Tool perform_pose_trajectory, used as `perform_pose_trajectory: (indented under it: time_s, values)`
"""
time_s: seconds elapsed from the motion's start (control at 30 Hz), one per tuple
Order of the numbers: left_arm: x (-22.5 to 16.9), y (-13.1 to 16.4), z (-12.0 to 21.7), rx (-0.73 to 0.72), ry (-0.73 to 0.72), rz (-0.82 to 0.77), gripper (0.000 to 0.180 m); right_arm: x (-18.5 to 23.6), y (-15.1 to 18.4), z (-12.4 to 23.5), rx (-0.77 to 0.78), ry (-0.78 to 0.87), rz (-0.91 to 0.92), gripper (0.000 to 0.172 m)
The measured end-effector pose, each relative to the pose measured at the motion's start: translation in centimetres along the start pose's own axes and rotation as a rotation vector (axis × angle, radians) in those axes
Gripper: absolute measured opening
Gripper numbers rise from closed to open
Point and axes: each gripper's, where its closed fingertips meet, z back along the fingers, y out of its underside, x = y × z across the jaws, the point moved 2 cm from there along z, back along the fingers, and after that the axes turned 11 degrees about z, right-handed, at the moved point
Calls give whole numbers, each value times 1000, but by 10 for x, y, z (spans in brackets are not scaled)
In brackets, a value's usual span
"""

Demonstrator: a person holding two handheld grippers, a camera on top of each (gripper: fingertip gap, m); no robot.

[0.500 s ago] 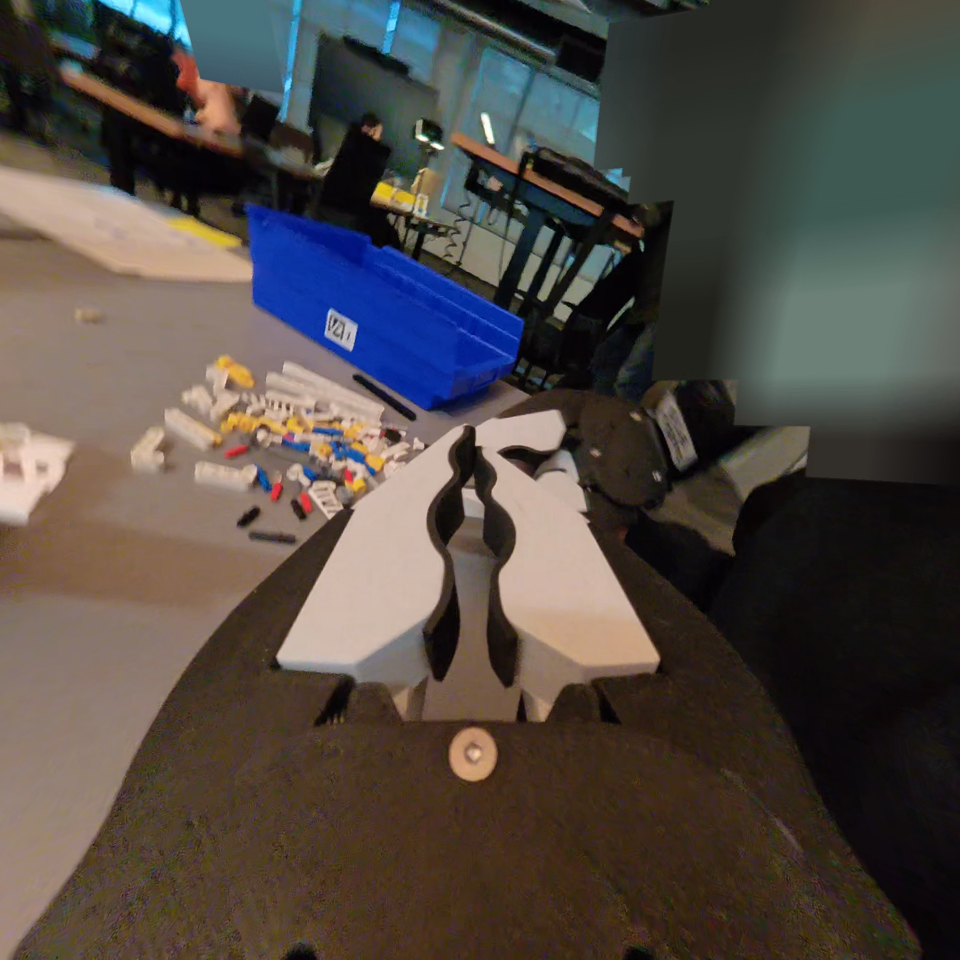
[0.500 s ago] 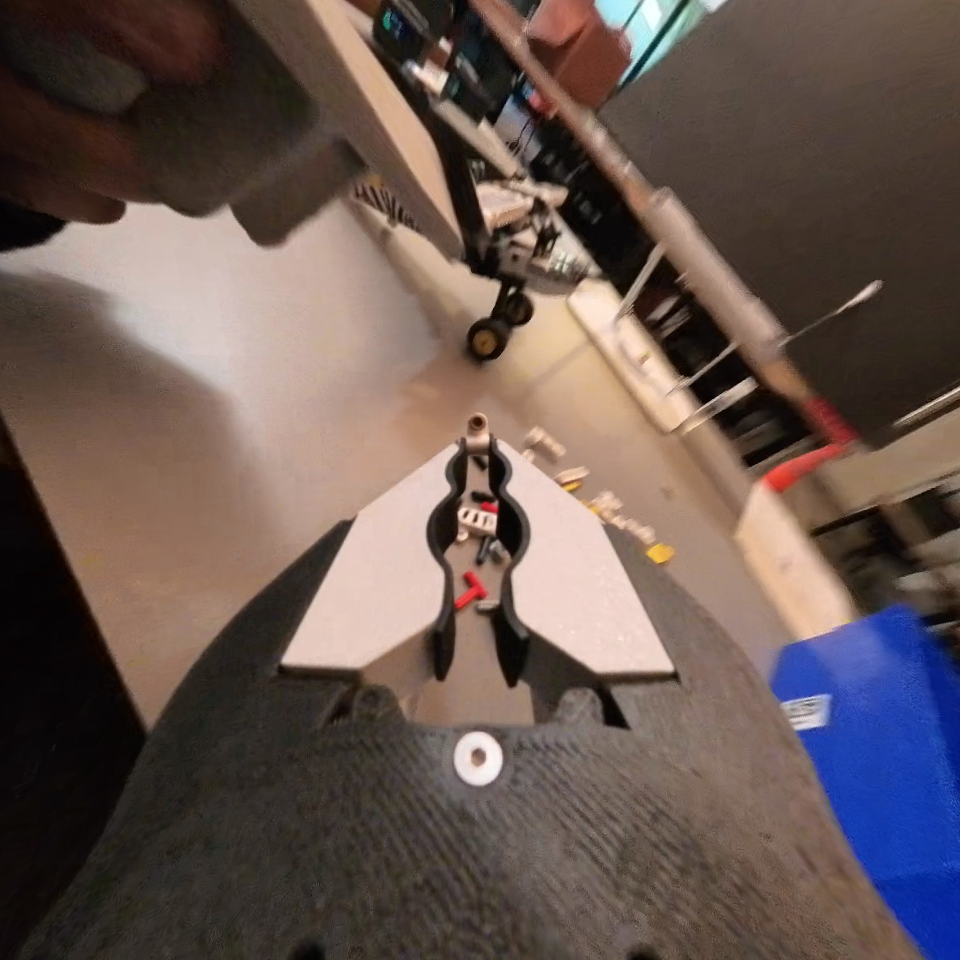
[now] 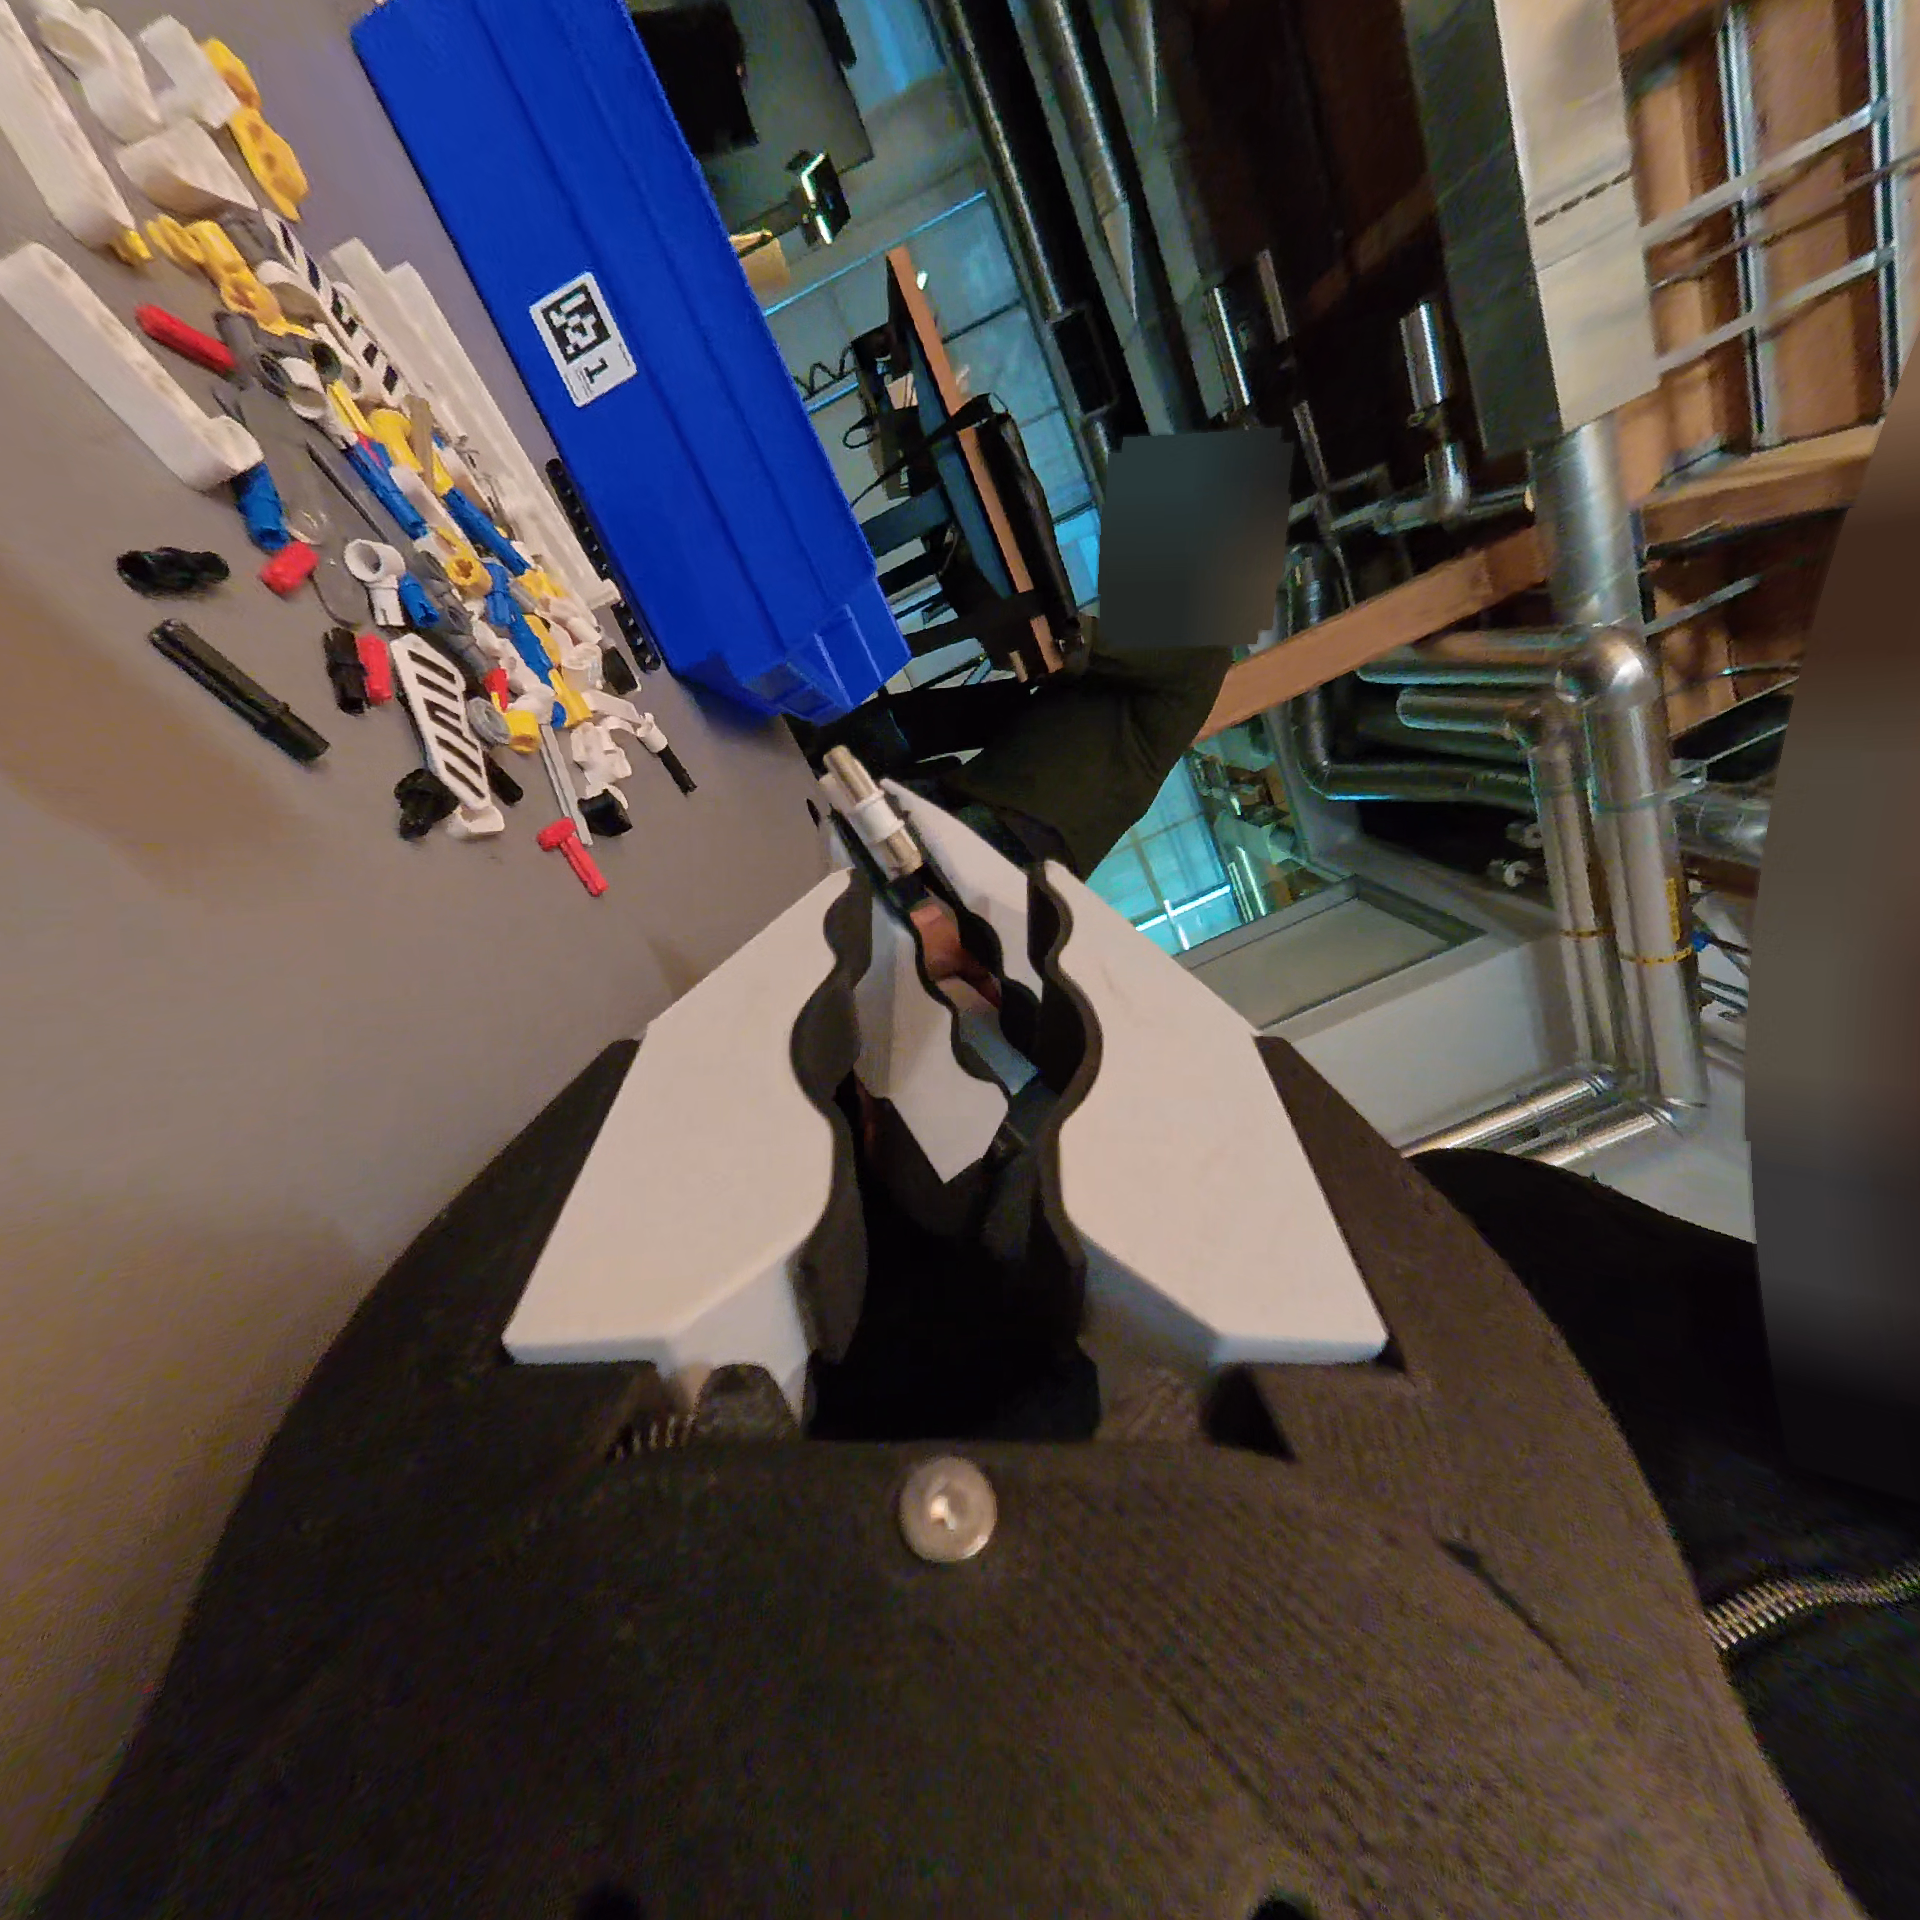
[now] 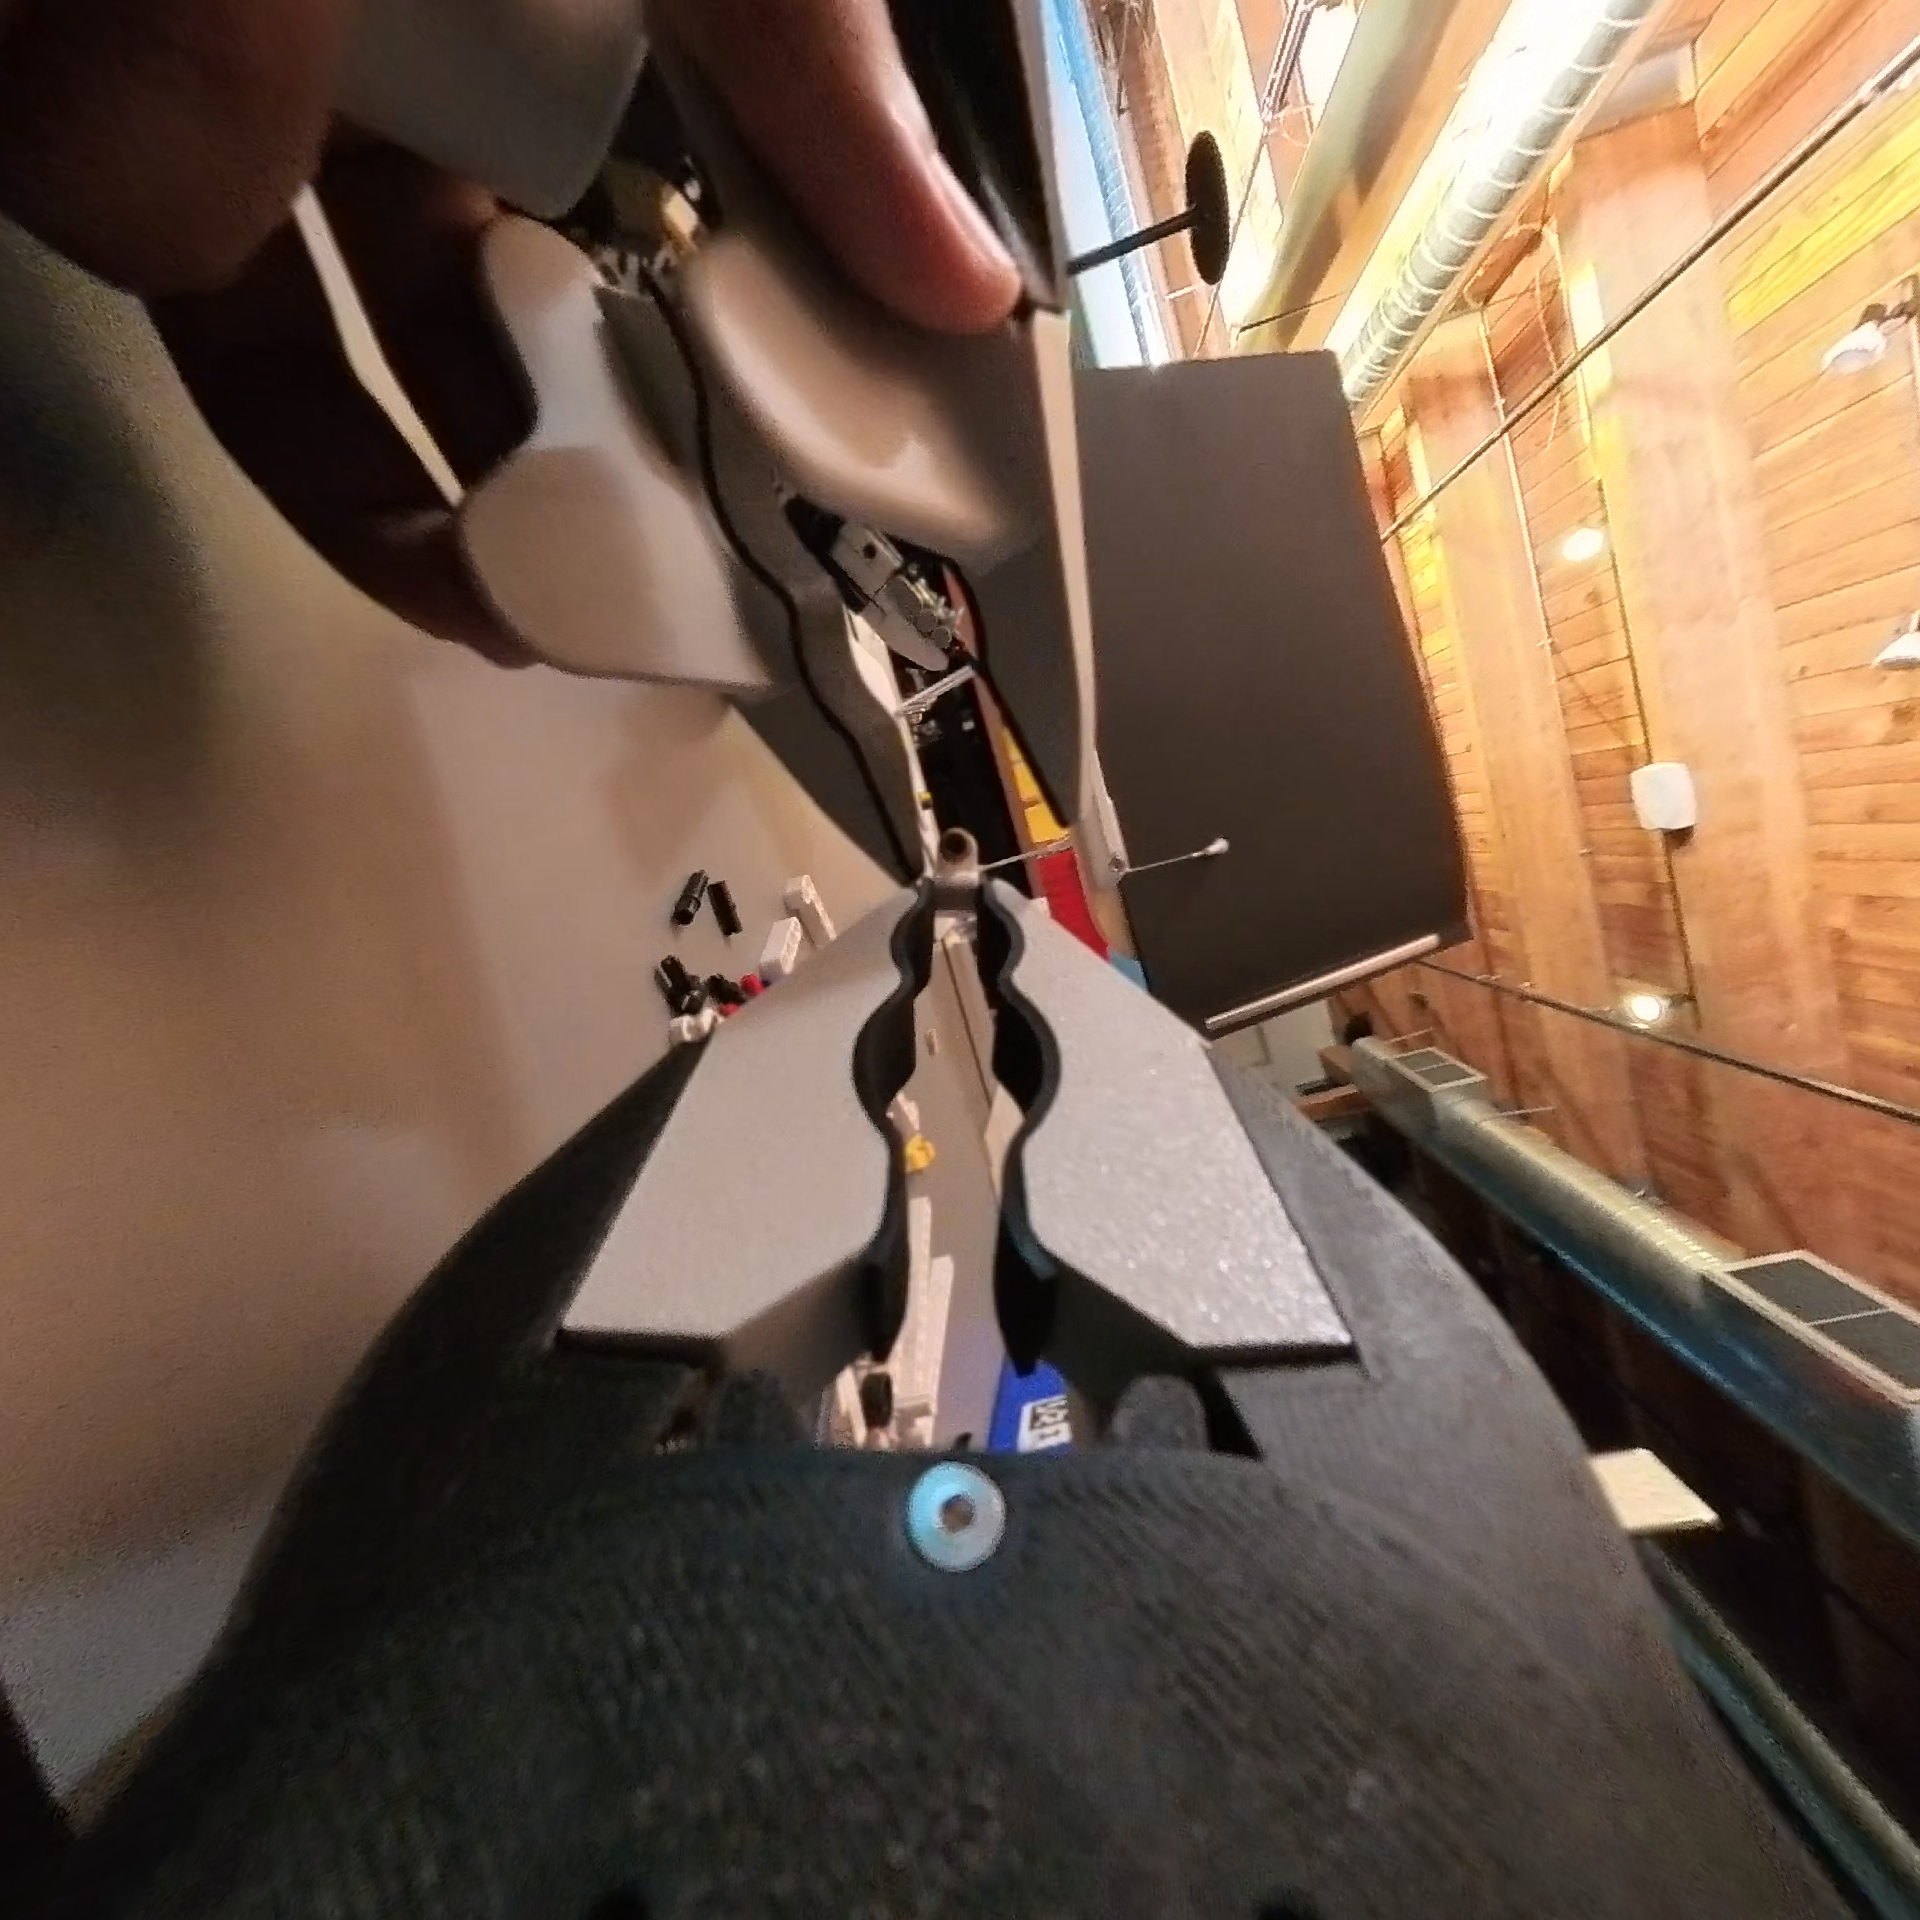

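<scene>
There, the right claw (image 4: 954, 902) was clenched on a small tan pin (image 4: 954, 862), its long axis running forward out of the tips. The left claw (image 3: 940, 894) stood released, nothing between its pads, directly facing the right one; seen from the left side, the pin (image 3: 862, 805) poked just past the left tips, tilted up toward the worktop (image 3: 260, 987). Loose pieces (image 3: 416, 582) lay scattered there beside a blue bin (image 3: 623, 343), well apart from both claws.
</scene>
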Motion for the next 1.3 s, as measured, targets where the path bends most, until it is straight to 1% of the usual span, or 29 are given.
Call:
perform_pose_trajectory:
  time_s: [0.1, 0.13, 0.27, 0.37, 0.43, 0.47, 0.53, 0.57, 0.63, 0.7, 0.73, 0.83, 0.87, 0.93, 1.0, 1.03, 1.07, 1.1, 1.3]
  values:
    - [1, -4, 2, -31, -4, -1, 14, -2, -5, 3, -26, 26, 48, 6]
    - [2, -5, 3, -38, -10, 3, 3, -3, -6, 4, -32, 33, 57, 5]
    - [1, -4, 5, -33, -4, -5, 0, -4, -7, 4, -42, 43, 62, 7]
    - [-2, -6, 7, -48, -16, -63, 0, -6, -10, 6, -86, 34, -42, 13]
    - [-5, -9, 9, -62, -23, -112, 0, -8, -11, 7, -143, -5, -194, 18]
    - [-7, -9, 10, -60, -23, -131, 0, -10, -11, 8, -178, -31, -301, 21]
    - [-12, -12, 12, -78, -12, -161, 0, -15, -6, 9, -232, -97, -582, 31]
    - [-15, -13, 14, -91, -2, -172, 0, -18, -3, 8, -258, -141, -736, 41]
    - [-21, -15, 17, -102, 36, -178, 0, -33, 3, 11, -323, -189, -1009, 50]
    - [-25, -11, 16, -79, 77, -176, 0, -47, 3, 17, -441, -245, -1267, 48]
    - [-28, -9, 15, -70, 102, -171, 0, -51, 2, 19, -494, -277, -1365, 47]
    - [-40, -1, 11, -28, 190, -163, 0, -56, -5, 24, -631, -392, -1587, 42]
    - [-43, 1, 9, -16, 207, -162, 0, -57, -8, 25, -673, -435, -1650, 41]
    - [-49, 7, 6, 13, 243, -164, 0, -58, -11, 27, -754, -515, -1764, 34]
    - [-51, 9, 4, 24, 256, -161, 0, -59, -12, 28, -812, -568, -1842, 27]
    - [-52, 10, 4, 33, 263, -158, 0, -59, -11, 29, -832, -582, -1869, 21]
    - [-52, 11, 3, 38, 261, -156, 0, -59, -10, 29, -847, -590, -1886, 10]
    - [-51, 12, 2, 43, 260, -156, 0, -59, -10, 29, -853, -596, -1898, 7]
    - [-45, 9, 2, 7, 220, -160, 0, -54, -7, 26, -803, -630, -1895, 5]
